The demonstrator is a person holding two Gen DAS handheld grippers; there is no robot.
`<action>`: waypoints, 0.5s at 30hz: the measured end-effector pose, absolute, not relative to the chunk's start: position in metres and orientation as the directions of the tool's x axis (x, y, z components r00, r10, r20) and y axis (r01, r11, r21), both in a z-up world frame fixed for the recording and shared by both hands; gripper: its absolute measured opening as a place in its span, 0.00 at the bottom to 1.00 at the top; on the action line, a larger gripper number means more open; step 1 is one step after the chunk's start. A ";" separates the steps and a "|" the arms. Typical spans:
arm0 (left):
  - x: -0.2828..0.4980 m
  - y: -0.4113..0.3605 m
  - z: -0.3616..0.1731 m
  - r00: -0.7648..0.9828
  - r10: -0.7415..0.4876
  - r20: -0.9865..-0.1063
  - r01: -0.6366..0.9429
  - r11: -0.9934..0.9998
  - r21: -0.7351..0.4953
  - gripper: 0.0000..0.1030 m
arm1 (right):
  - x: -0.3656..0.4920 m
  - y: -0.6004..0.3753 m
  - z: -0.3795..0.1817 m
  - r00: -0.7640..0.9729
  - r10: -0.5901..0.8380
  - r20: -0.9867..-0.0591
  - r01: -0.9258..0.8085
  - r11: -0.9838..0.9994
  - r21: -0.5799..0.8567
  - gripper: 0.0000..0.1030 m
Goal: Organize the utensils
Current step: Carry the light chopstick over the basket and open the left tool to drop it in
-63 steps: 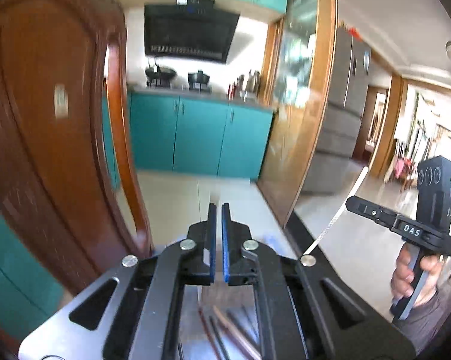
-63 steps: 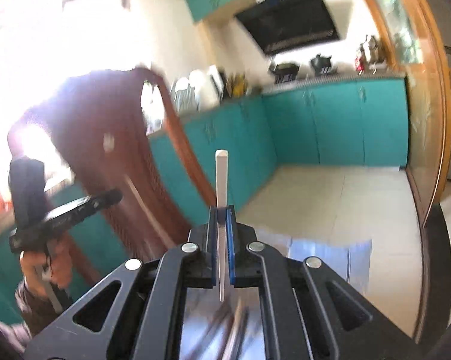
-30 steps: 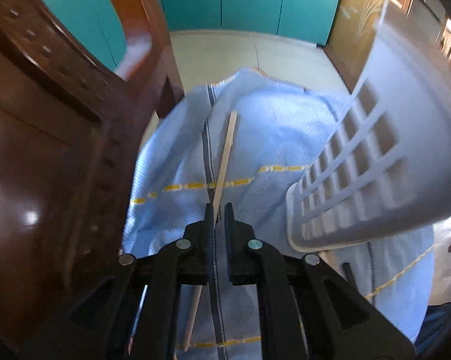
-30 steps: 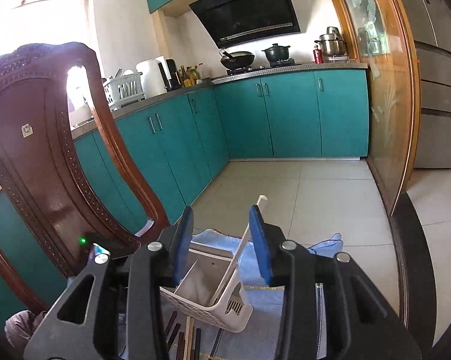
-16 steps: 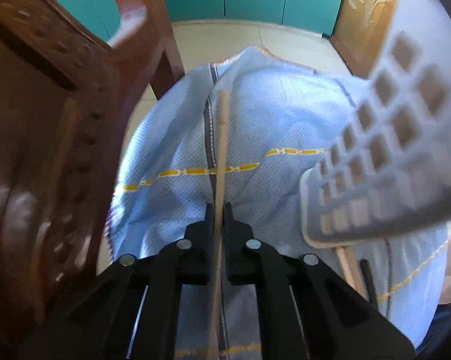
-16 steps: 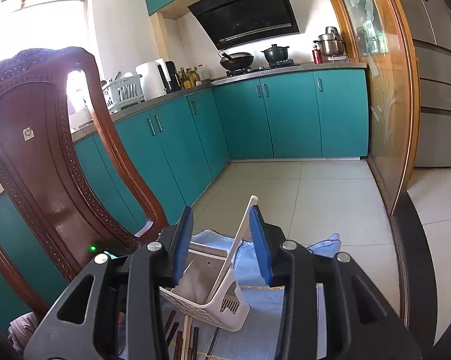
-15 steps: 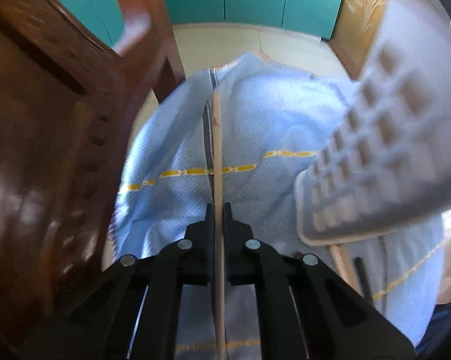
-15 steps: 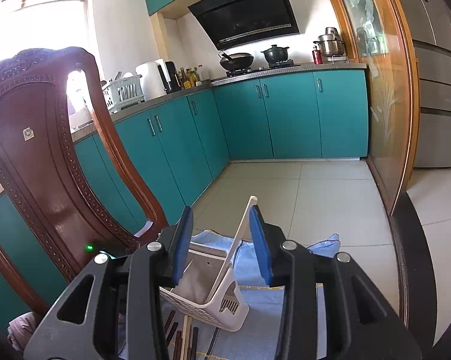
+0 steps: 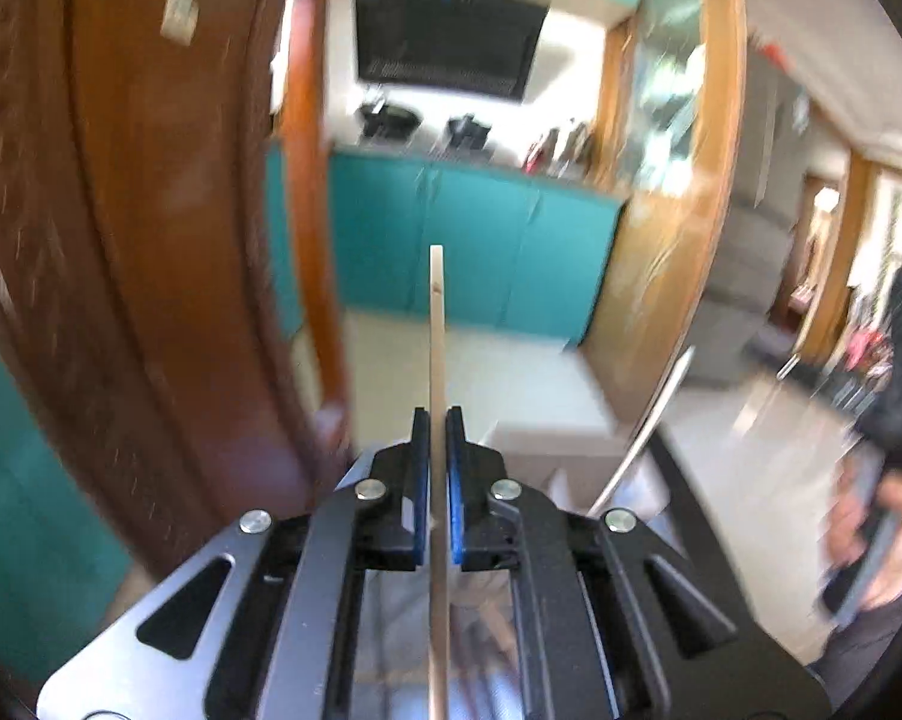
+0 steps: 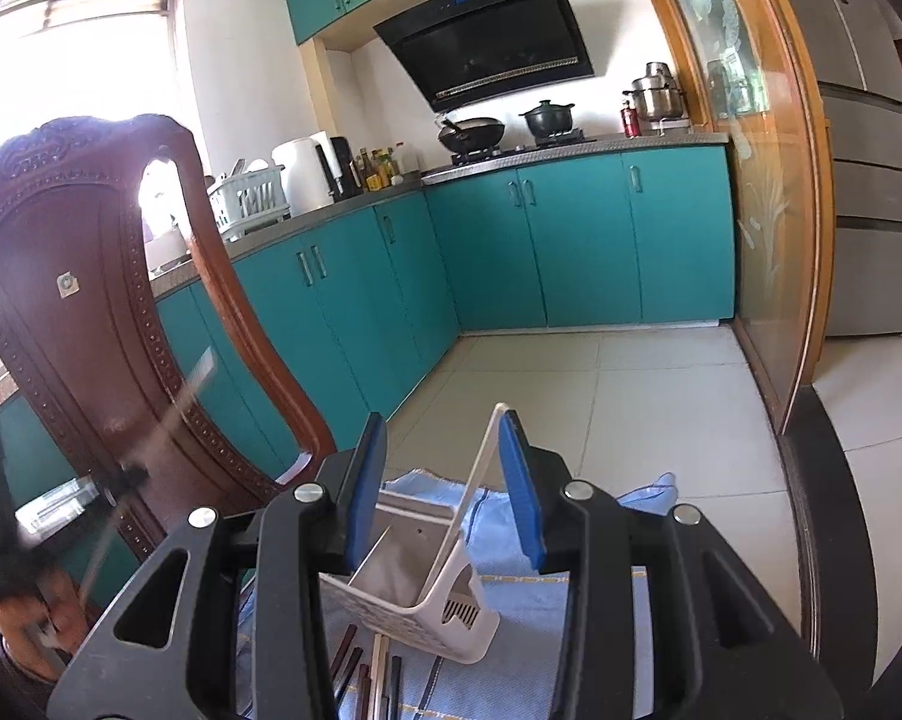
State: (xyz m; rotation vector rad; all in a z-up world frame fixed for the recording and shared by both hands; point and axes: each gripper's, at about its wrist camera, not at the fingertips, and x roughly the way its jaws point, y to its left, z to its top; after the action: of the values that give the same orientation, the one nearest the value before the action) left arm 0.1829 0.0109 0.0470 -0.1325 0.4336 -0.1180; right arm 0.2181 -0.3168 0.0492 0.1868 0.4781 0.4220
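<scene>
The white utensil basket (image 10: 444, 606) stands tilted on a light blue cloth (image 10: 571, 612), and one pale chopstick (image 10: 472, 480) leans inside it, its upper end rising out toward the kitchen floor (image 10: 661, 396). The rest of the basket's inside looks empty as far as I can see. In front of the basket, on the cloth, several dark and pale chopsticks (image 10: 366, 672) lie side by side, their long axes pointing roughly toward the basket. The right hand-held gripper (image 10: 441, 480) is released, its blue pads standing apart on either side of the leaning chopstick without pressing it. The left hand-held gripper (image 9: 438, 468) is clenched on a single wooden chopstick (image 9: 436, 336), which is lifted in the air; its long axis runs straight forward along the fingers, and its far end points at the teal cabinets (image 9: 451, 234). A carved wooden chair (image 10: 90, 312) stands just beside the cloth, on the left.
</scene>
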 end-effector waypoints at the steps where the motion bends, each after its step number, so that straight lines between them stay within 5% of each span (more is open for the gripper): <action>1: 0.187 0.003 0.052 0.897 -0.174 -0.407 0.113 0.979 -0.169 0.06 | 0.219 -0.316 0.048 0.800 0.439 -0.408 -0.351 0.895 0.274 0.38; 6: 0.187 -0.021 0.055 0.901 -0.273 -0.337 0.207 0.954 -0.219 0.06 | 0.227 -0.319 0.041 0.693 0.617 -0.374 -0.447 0.774 0.449 0.44; 9: 0.186 -0.048 0.048 0.884 -0.302 -0.356 0.257 0.951 -0.170 0.06 | 0.235 -0.326 0.035 0.594 0.754 -0.280 -0.498 0.618 0.608 0.58; 11: 0.184 -0.062 0.041 0.864 -0.334 -0.378 0.293 0.942 -0.162 0.06 | 0.238 -0.329 0.033 0.563 0.792 -0.236 -0.512 0.558 0.653 0.59; 15: 0.169 -0.085 0.032 0.830 -0.379 -0.410 0.354 0.925 -0.137 0.06 | 0.246 -0.323 0.023 0.523 0.812 -0.260 -0.496 0.538 0.682 0.65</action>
State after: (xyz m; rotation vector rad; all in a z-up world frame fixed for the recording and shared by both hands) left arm 0.1694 -0.0846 0.0323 -0.0563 0.4460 -0.3889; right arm 0.2463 -0.3227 0.0229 0.5823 0.6106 0.8380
